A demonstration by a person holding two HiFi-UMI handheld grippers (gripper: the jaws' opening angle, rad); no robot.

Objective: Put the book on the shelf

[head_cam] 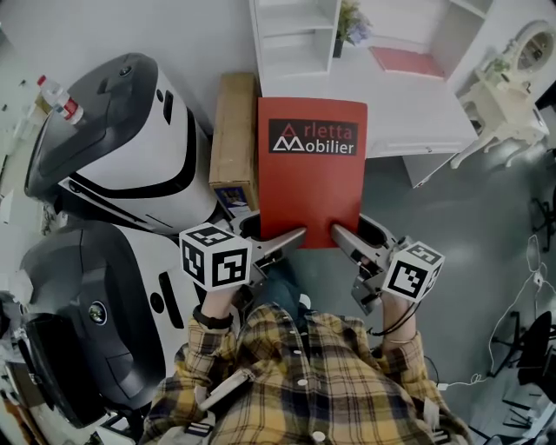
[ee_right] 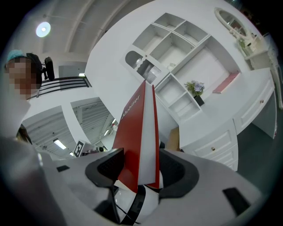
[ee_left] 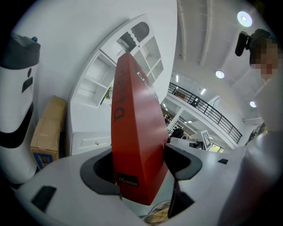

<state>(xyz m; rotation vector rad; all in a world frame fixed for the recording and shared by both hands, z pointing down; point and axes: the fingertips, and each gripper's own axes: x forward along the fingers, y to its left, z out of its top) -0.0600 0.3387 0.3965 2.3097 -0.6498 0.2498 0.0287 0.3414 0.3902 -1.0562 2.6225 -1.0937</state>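
Observation:
A red book (head_cam: 311, 174) with a white "Mobilier" label is held flat in the air in front of me, its far edge over the white desk. My left gripper (head_cam: 291, 236) grips its near left corner and my right gripper (head_cam: 343, 236) its near right corner. In the left gripper view the book (ee_left: 132, 132) stands between the pads of the left gripper (ee_left: 139, 170), pressed from both sides. In the right gripper view the book's page edge (ee_right: 143, 132) sits clamped in the right gripper (ee_right: 140, 172). The white shelf (head_cam: 295, 35) with open compartments rises straight ahead.
A cardboard box (head_cam: 234, 130) stands just left of the book, against the shelf unit. Two large white-and-black machines (head_cam: 130, 148) fill the left side. On the white desk (head_cam: 408, 113) lie a pink book (head_cam: 407, 61) and a potted plant (head_cam: 352, 26). A white ornate table (head_cam: 504, 104) stands at right.

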